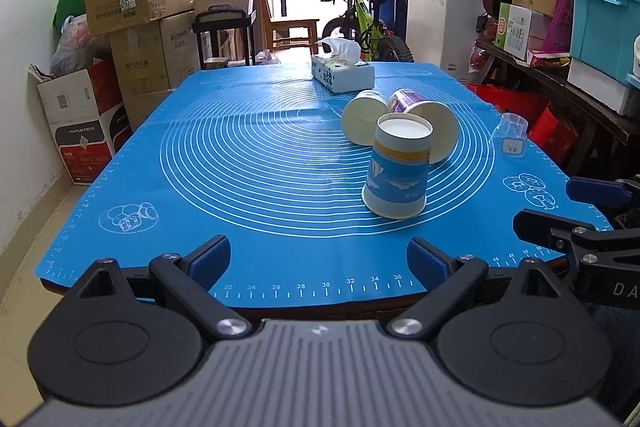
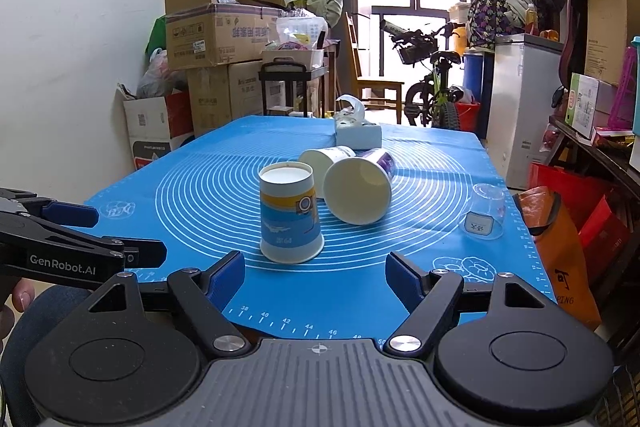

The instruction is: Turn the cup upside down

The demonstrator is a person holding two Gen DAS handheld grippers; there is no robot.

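Note:
A blue-and-white paper cup (image 1: 397,171) stands upside down, base up, on the blue mat (image 1: 248,163); it also shows in the right wrist view (image 2: 291,213). Behind it two paper cups lie on their sides: a white one (image 1: 362,121) and a purple-printed one (image 1: 430,123), seen in the right wrist view as the white cup (image 2: 324,163) and the purple cup (image 2: 360,189). My left gripper (image 1: 319,259) is open and empty at the mat's near edge. My right gripper (image 2: 316,277) is open and empty, just short of the upturned cup.
A tissue box (image 1: 342,73) sits at the far middle of the mat. A small clear plastic cup (image 1: 510,135) stands upside down at the right edge. Boxes are stacked left of the table (image 1: 132,27); shelves with bins stand right (image 1: 592,27). A bicycle (image 1: 360,15) stands behind.

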